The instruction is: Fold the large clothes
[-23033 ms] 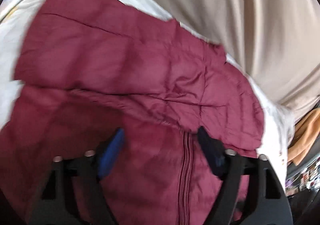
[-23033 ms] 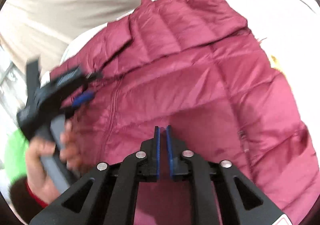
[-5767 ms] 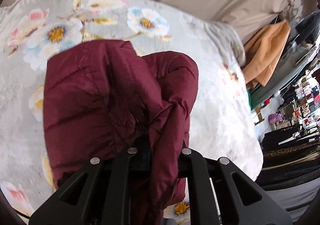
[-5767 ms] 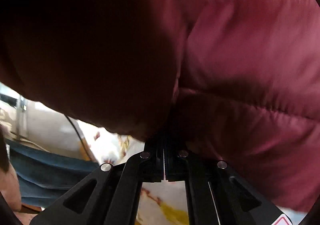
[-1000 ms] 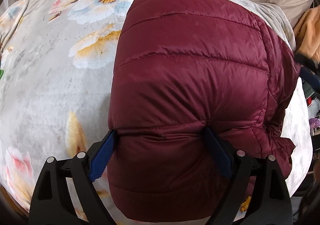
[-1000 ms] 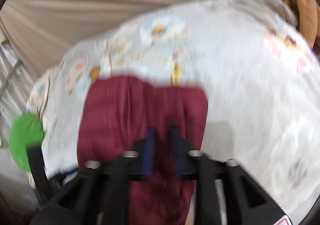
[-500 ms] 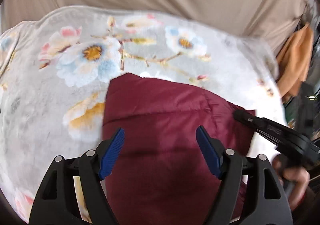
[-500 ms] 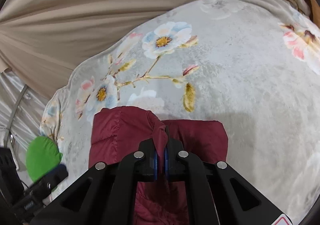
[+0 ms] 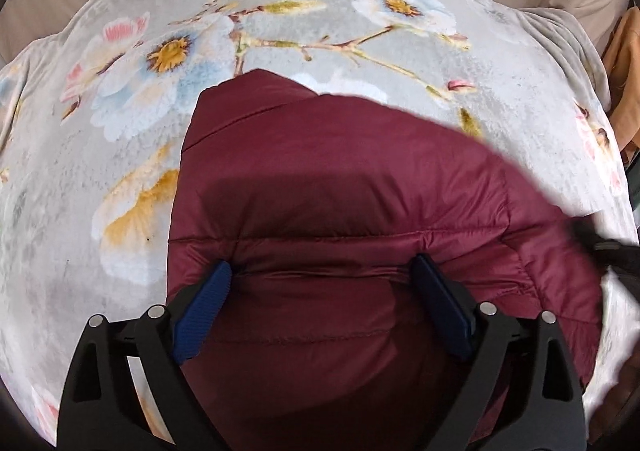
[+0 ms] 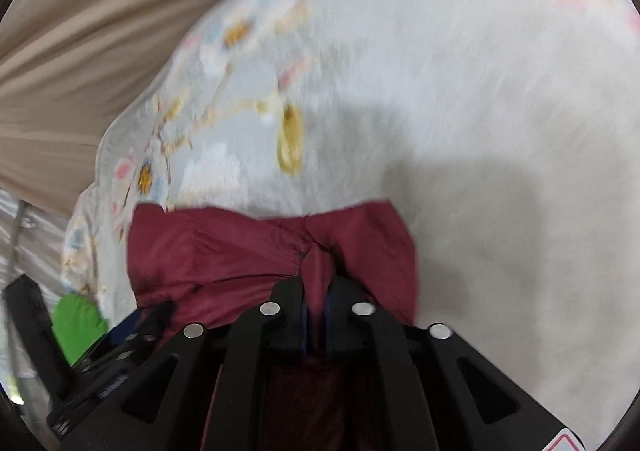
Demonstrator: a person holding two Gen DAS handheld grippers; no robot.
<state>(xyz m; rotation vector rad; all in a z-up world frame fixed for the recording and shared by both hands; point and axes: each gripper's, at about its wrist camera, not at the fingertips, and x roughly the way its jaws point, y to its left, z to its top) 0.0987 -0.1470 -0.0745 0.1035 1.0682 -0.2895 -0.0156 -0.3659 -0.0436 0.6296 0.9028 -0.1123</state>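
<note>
left wrist: close above jacket [image 9: 340, 219] | right wrist: close, shares jacket

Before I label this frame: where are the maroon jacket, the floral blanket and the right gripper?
maroon jacket [image 9: 340, 187]: left wrist view, top quilted panel.
floral blanket [image 9: 80, 179]: left wrist view, bare area left of jacket.
right gripper [image 10: 316, 291]: right wrist view, between fingertips pinching fabric.

The near part of the maroon jacket [image 9: 340, 211] runs off the bottom edge of the left wrist view, and its right edge smears into motion blur. The right gripper [image 9: 612, 247] shows there only as a dark blurred sliver at the right border. The right wrist view is blurred throughout, so the floral blanket [image 10: 460, 91] loses its pattern detail. A green object [image 10: 78, 325] at lower left is partly hidden and cannot be identified.
</note>
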